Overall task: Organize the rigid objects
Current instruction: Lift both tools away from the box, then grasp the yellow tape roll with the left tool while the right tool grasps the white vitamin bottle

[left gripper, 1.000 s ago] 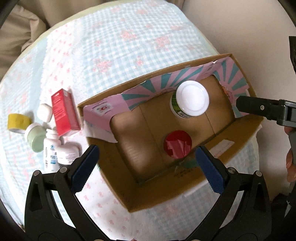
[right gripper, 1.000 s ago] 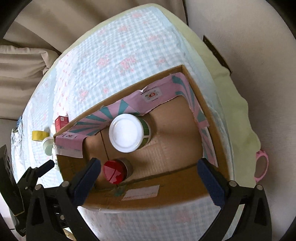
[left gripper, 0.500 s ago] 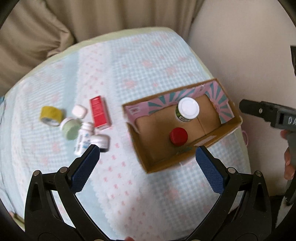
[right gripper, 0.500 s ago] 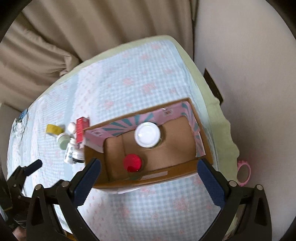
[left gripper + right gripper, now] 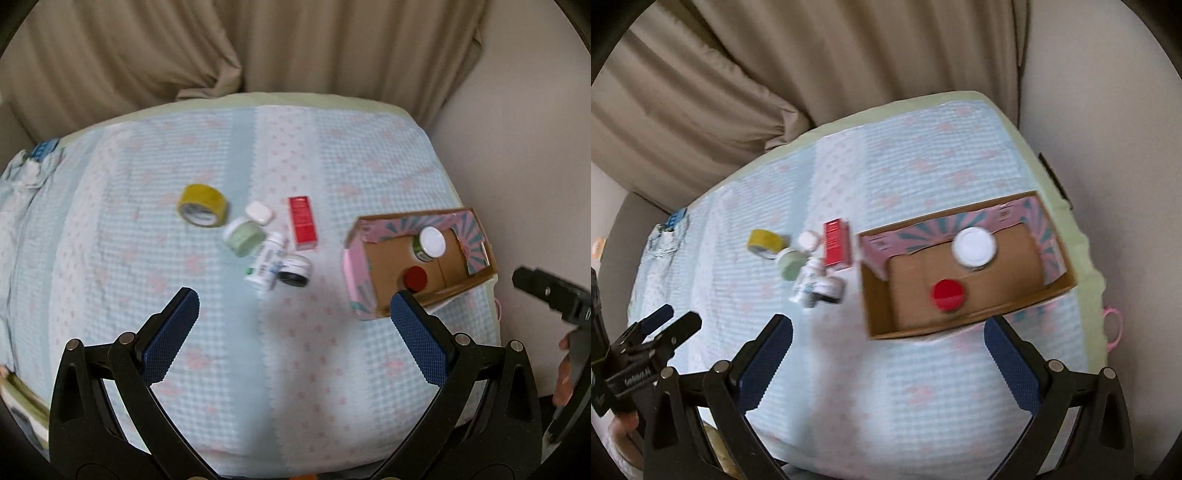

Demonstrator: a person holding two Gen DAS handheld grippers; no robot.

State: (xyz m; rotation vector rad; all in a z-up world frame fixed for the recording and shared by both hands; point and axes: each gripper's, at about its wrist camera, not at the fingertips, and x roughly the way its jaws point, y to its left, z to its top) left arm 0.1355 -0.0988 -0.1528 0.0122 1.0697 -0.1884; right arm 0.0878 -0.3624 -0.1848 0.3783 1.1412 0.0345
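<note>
Left wrist view, white bottle [image 5: 266,261] lying flat, cap pointing away, both hand-held grippers spread apart, empty.

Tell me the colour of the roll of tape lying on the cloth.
Yellow. The roll of tape shows best in the left wrist view, left of the other loose items.

A home bedroom: a quilted bed cover [image 5: 258,155] beneath beige curtains [image 5: 184,48].
</note>
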